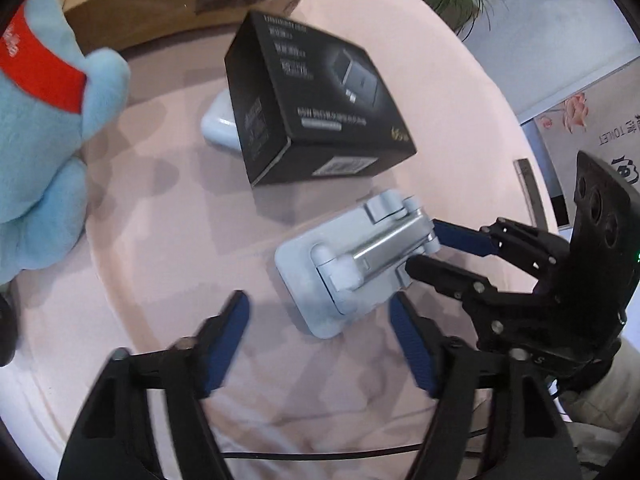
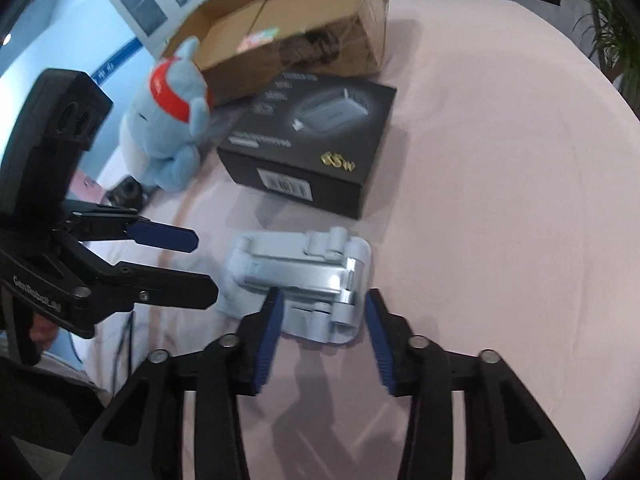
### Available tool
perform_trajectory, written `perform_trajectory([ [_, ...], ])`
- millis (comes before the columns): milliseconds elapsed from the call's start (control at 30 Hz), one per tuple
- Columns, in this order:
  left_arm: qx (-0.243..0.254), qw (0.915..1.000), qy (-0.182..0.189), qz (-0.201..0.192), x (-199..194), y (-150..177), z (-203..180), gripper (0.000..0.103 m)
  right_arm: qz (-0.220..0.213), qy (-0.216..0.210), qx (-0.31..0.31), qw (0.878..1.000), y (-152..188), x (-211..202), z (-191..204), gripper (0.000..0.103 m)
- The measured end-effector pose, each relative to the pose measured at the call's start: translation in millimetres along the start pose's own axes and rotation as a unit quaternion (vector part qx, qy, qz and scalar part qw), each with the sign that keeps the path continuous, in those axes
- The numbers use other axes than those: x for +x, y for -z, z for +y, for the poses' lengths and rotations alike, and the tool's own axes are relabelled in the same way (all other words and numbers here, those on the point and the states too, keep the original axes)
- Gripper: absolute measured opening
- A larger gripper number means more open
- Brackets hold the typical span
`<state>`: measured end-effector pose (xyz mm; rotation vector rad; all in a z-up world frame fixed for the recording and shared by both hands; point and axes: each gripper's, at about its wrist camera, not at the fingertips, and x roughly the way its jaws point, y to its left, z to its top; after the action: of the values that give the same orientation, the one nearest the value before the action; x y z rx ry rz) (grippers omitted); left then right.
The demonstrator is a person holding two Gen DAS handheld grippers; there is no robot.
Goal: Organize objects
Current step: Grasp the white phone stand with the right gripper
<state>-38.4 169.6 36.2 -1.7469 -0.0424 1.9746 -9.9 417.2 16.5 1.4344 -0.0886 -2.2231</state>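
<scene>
Grey and folded flat, the phone stand (image 1: 352, 268) lies on the pink cloth (image 1: 168, 240) just right of centre in the left wrist view, and at lower centre in the right wrist view (image 2: 304, 280).

Right gripper (image 2: 322, 312): its blue-padded fingers sit on either side of the stand's near end. From the left wrist view this gripper (image 1: 428, 246) comes in from the right with the stand's metal arm between its tips. Whether the pads press on it cannot be told.

Left gripper (image 1: 320, 312): jaws apart, nothing between the pads, the stand just beyond and right of the gap. In the right wrist view (image 2: 200, 264) it hovers left of the stand.

Black box (image 1: 316, 100) lies behind the stand, a blue plush toy (image 1: 44, 148) at far left, a cardboard box (image 2: 292, 28) at the top.
</scene>
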Motion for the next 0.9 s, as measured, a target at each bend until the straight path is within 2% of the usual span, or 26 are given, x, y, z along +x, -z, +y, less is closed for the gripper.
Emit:
perform_trajectory([
  [67,0.005,1.0,-0.002,0.007,5.0,0.4,-2.3,0.045,0.004,-0.003,-0.003,1.0,1.4,5.0,-1.8,0.03],
  [167,0.004,0.9999,-0.003,0.016,11.5,0.1,-4.4,0.046,0.002,-0.006,-0.005,1.0,2.8,5.1,-3.1,0.029],
  [233,0.003,0.9999,0.002,0.01,11.4,-1.4,-6.2,0.053,0.003,-0.01,-0.009,1.0,2.5,5.5,-4.0,0.029],
  [333,0.01,0.9999,-0.002,0.008,10.0,-4.1,-9.6,0.053,0.002,-0.012,-0.016,1.0,1.1,6.0,-4.4,0.029],
  [367,0.013,0.9999,-0.006,0.009,9.8,-5.1,-10.2,0.051,0.001,-0.01,-0.018,1.0,0.5,6.8,-3.6,0.029],
  [400,0.015,0.9998,-0.012,0.008,9.1,-5.5,-9.5,0.043,0.0,-0.008,-0.019,1.0,0.3,6.4,-3.8,0.029],
  [467,0.01,0.9999,-0.012,0.007,12.3,-3.7,-5.1,0.039,-0.004,-0.004,-0.019,1.0,-0.1,6.4,-3.7,0.029],
  [567,-0.001,1.0,-0.002,0.006,13.5,-5.7,-3.0,0.039,-0.005,-0.009,-0.02,1.0,0.3,5.4,-5.3,0.029],
  [667,0.0,0.9999,0.01,0.008,10.2,-5.4,1.5,0.05,-0.001,-0.011,-0.024,1.0,-0.6,4.7,-6.8,0.029],
  [767,0.018,0.9997,-0.002,0.013,10.3,-4.8,-1.4,0.051,0.006,-0.008,-0.028,1.0,-2.4,5.5,-5.6,0.03],
  [900,-0.001,0.9998,0.015,0.014,10.2,-5.1,3.4,0.051,0.012,-0.015,-0.027,0.999,-3.5,5.6,-4.5,0.031],
])
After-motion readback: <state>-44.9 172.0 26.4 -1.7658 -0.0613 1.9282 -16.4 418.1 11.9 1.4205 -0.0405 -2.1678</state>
